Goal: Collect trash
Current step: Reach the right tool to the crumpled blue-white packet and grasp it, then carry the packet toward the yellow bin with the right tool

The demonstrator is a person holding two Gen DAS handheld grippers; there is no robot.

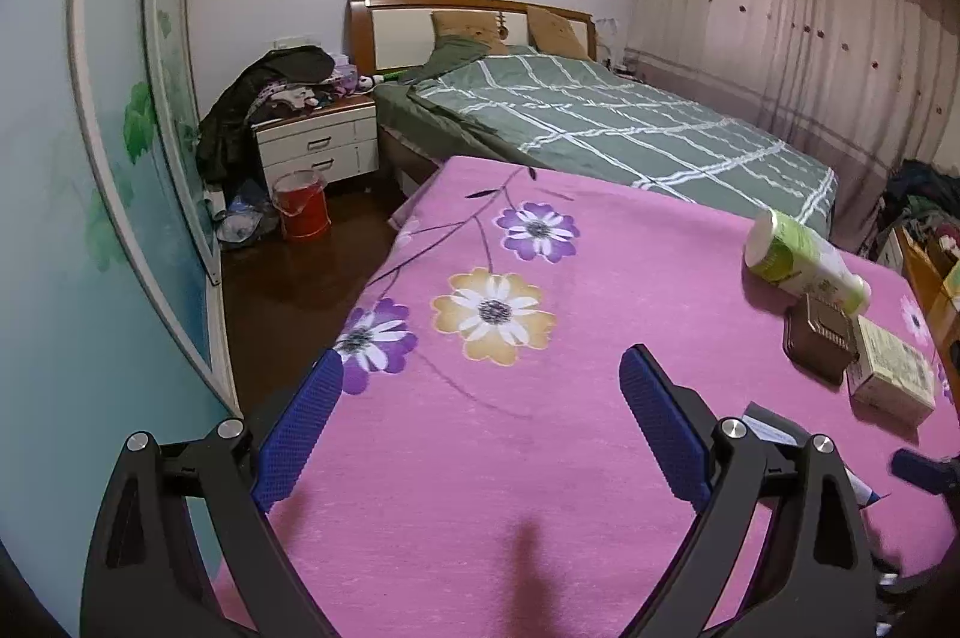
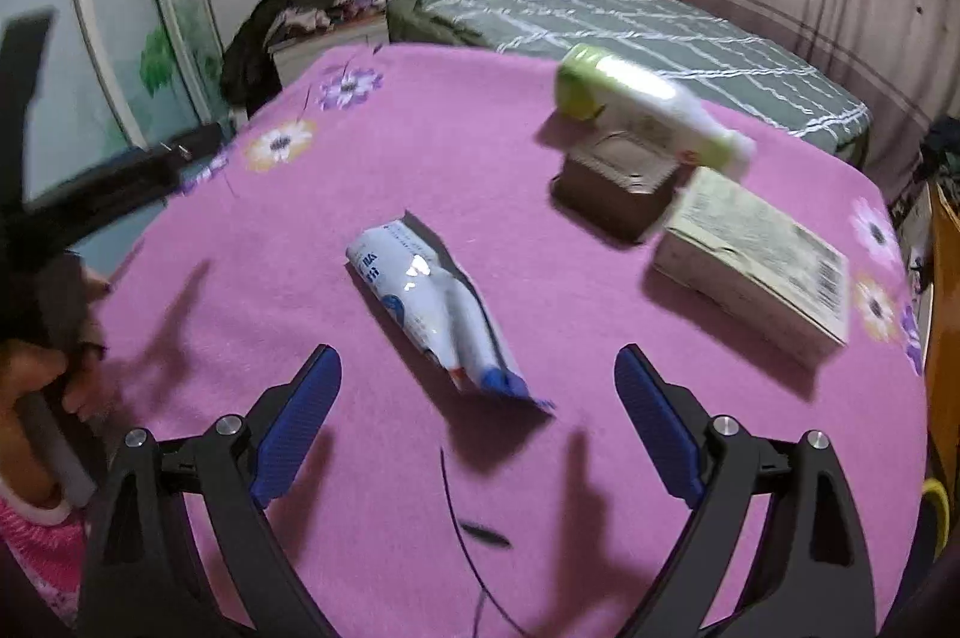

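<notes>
Both the left gripper point(image 1: 480, 398) and right gripper point(image 2: 477, 398) are hovering wide open and holding nothing, the right one's 2 fingers facing a crumpled white wrapper point(image 2: 441, 314) lying on the pink blanket point(image 2: 420, 146).

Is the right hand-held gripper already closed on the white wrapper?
No. The right hand-held gripper is open, and the white wrapper lies untouched on the pink blanket.

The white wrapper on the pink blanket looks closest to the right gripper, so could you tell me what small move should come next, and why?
Probably ease the right gripper forward and down to straddle the white wrapper. Its jaws stand open and empty, and the wrapper lies flat just ahead of them, nearer than the brown box or the bottle.
</notes>
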